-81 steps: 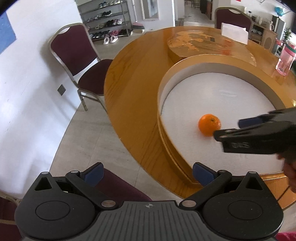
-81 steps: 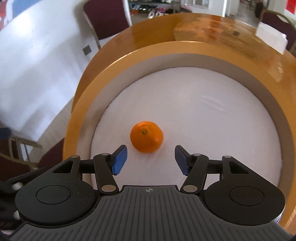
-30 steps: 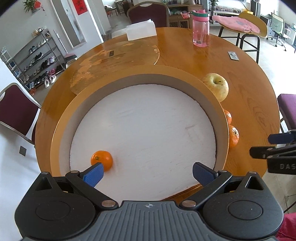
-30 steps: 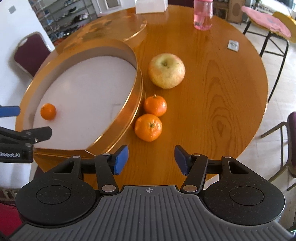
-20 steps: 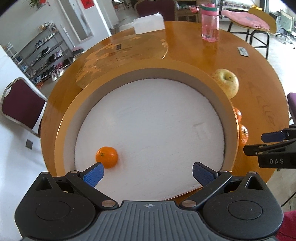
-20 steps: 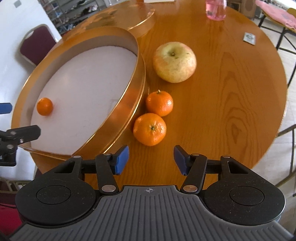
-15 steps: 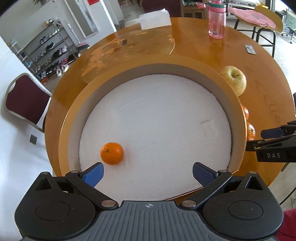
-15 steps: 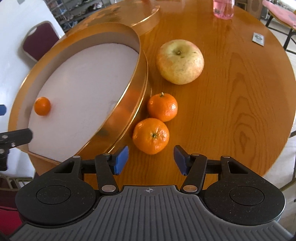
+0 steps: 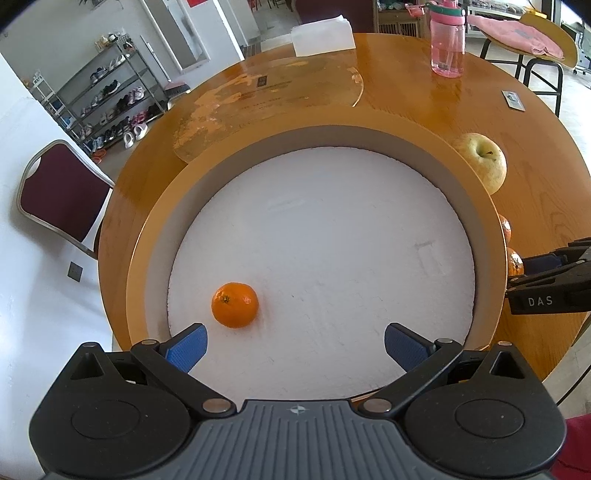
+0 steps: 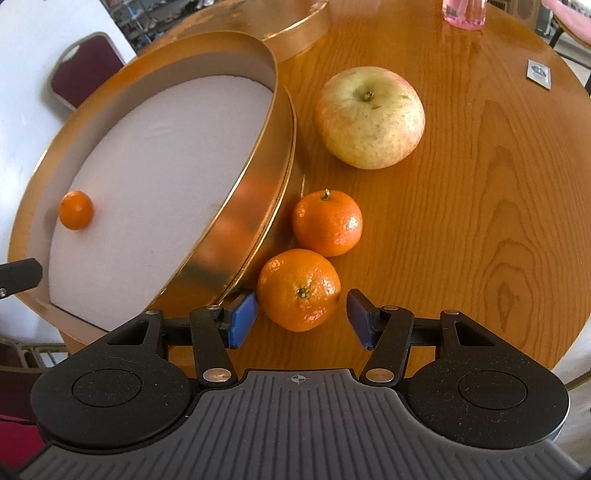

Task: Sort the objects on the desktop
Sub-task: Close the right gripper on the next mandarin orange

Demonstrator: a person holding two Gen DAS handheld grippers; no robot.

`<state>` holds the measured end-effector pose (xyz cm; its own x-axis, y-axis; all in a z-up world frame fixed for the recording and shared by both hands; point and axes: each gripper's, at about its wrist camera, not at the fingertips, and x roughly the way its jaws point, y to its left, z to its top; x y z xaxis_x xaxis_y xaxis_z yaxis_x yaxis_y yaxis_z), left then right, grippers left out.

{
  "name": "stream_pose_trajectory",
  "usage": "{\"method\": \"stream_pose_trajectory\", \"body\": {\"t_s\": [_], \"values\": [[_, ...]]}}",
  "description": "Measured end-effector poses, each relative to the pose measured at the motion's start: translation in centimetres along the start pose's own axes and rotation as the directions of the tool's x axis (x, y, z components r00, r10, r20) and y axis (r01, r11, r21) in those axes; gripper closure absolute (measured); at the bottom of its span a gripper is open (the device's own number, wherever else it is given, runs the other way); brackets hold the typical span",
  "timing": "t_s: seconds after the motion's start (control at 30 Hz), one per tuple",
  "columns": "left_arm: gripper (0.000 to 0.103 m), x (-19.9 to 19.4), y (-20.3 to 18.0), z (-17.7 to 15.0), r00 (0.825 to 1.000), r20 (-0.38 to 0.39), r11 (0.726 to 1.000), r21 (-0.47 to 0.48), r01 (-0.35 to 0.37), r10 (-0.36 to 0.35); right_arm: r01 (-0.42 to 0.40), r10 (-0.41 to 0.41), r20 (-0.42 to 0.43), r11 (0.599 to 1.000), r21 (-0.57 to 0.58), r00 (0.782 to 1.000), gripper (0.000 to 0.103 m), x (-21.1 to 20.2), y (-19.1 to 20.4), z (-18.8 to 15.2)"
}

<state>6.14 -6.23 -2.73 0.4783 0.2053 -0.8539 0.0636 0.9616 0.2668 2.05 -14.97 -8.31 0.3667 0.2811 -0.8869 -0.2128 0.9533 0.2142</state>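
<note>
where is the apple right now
In the right wrist view the apple sits on the wooden table, just right of the round gold box and beyond the two mandarins outside the box.

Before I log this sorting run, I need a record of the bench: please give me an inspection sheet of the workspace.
Surface: round glossy wooden table, no spills seen.
Job's things: one small orange mandarin inside the round gold tin with white liner; two mandarins, near and far, plus a yellow-red apple on the table beside it.
Clutter: gold lid, pink water bottle, white tissue pack, small card.
Grippers: left gripper open over the tin; right gripper open, straddling the near mandarin, gaps visible.
Cables: nothing seen.
Surroundings: maroon chair, shoe rack.
</note>
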Motion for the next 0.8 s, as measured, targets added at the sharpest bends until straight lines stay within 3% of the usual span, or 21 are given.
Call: {"method": "stream_pose_trajectory", "body": {"t_s": [0.17, 0.8], "values": [[0.001, 0.0, 0.2, 0.0, 1.000, 0.000, 1.000, -0.003, 0.005, -0.005, 0.014, -0.014, -0.004, 1.000, -0.010, 1.000, 0.052, 0.2, 0.0, 0.0], [0.001, 0.5, 0.1, 0.2, 1.000, -0.003, 1.000, 0.016, 0.026, -0.026, 0.138, -0.139, -0.034, 0.990, -0.021, 0.990, 0.052, -0.5, 0.3, -0.5]]}}
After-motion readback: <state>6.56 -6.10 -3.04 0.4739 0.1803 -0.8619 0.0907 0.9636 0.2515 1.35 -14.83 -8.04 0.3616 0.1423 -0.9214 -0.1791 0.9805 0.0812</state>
